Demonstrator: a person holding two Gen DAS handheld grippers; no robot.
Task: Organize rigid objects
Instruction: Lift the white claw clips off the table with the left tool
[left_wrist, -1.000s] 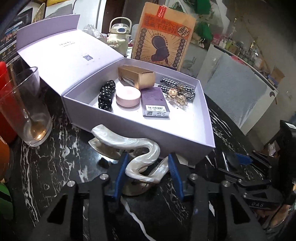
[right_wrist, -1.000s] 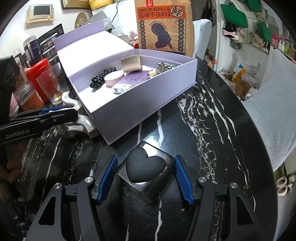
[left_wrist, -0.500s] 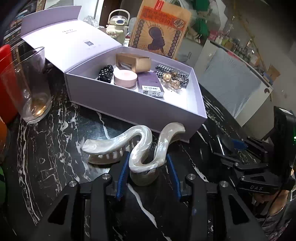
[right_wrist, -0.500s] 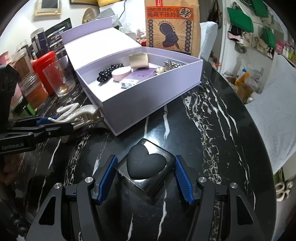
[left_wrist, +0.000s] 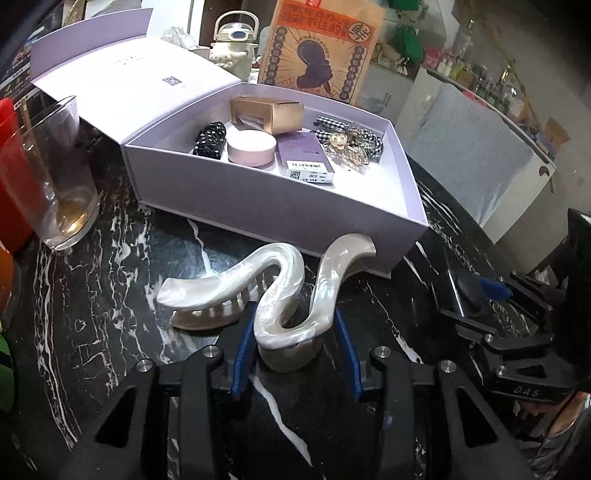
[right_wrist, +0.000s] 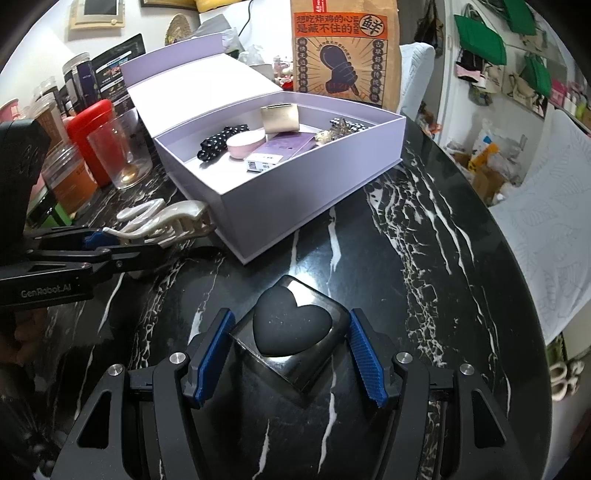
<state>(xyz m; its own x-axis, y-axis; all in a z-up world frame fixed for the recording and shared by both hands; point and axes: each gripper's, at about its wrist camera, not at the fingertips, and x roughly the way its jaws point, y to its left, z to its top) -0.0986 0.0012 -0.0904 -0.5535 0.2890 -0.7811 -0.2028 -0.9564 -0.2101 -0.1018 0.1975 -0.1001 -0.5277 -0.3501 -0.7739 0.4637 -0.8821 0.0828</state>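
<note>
My left gripper (left_wrist: 293, 350) is shut on a pearl-white wavy hair claw (left_wrist: 280, 295), held just above the black marble table in front of the open lilac box (left_wrist: 280, 218). The claw also shows in the right wrist view (right_wrist: 162, 219). My right gripper (right_wrist: 290, 350) is shut on a black square case with a heart on its lid (right_wrist: 291, 328), held just in front of the box (right_wrist: 295, 192). In the box lie a black dotted scrunchie (left_wrist: 210, 140), a pink round tin (left_wrist: 251, 147), a gold carton (left_wrist: 269, 114), a purple carton (left_wrist: 303, 155) and checked hair ties with clear clips (left_wrist: 351, 144).
A drinking glass (left_wrist: 55, 173) and red containers (right_wrist: 92, 136) stand left of the box. A printed paper bag (left_wrist: 321, 48) and a cream kettle (left_wrist: 232, 44) stand behind it. The round table's edge (right_wrist: 524, 280) curves on the right. Jars (right_wrist: 62, 177) line the far left.
My left gripper has lifted and drawn the hair claw back a little from the box front. My right gripper has kept its hold on the heart case and risen slightly.
</note>
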